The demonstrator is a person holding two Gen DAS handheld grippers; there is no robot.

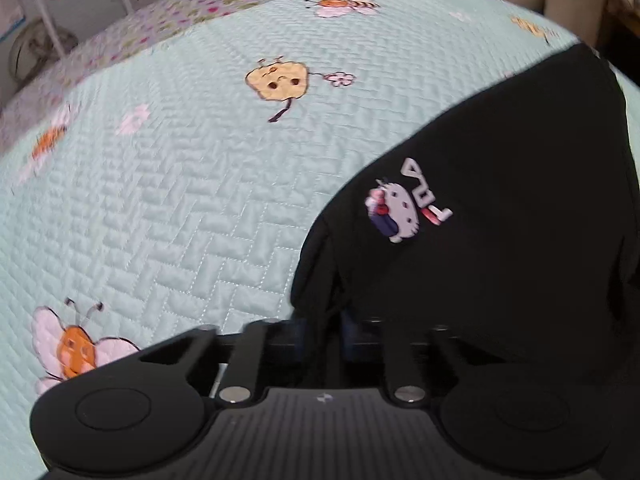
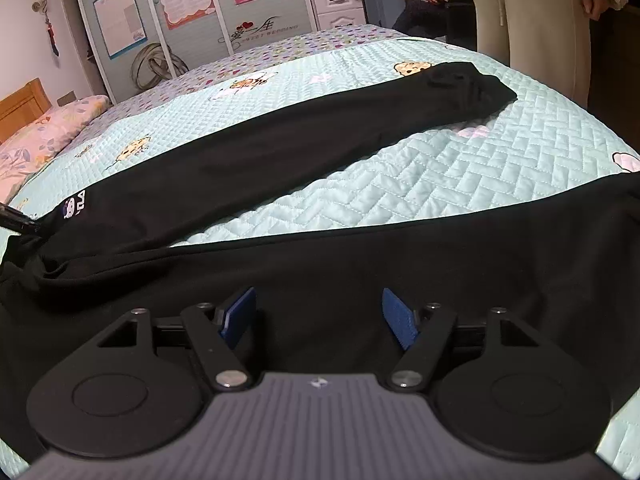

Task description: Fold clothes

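A pair of black trousers [image 2: 240, 160] lies spread on a mint quilted bedspread [image 2: 440, 176]. One leg stretches away to the far right; the other runs across just in front of my right gripper. A small white cartoon logo [image 1: 400, 208] marks the hip. My left gripper [image 1: 338, 320] is shut on the trousers' edge near that logo, with black cloth bunched between its fingers. My right gripper [image 2: 320, 316] stands open low over the near leg, its blue pads [image 2: 240, 316] wide apart and nothing pinched between them.
The bedspread [image 1: 180, 200] shows bees and cartoon figures. A pink pillow [image 2: 48, 132] and a wooden headboard are at the far left. A wardrobe with posters [image 2: 180, 20] stands behind the bed. A person in a light coat [image 2: 520, 20] stands at the bed's far right.
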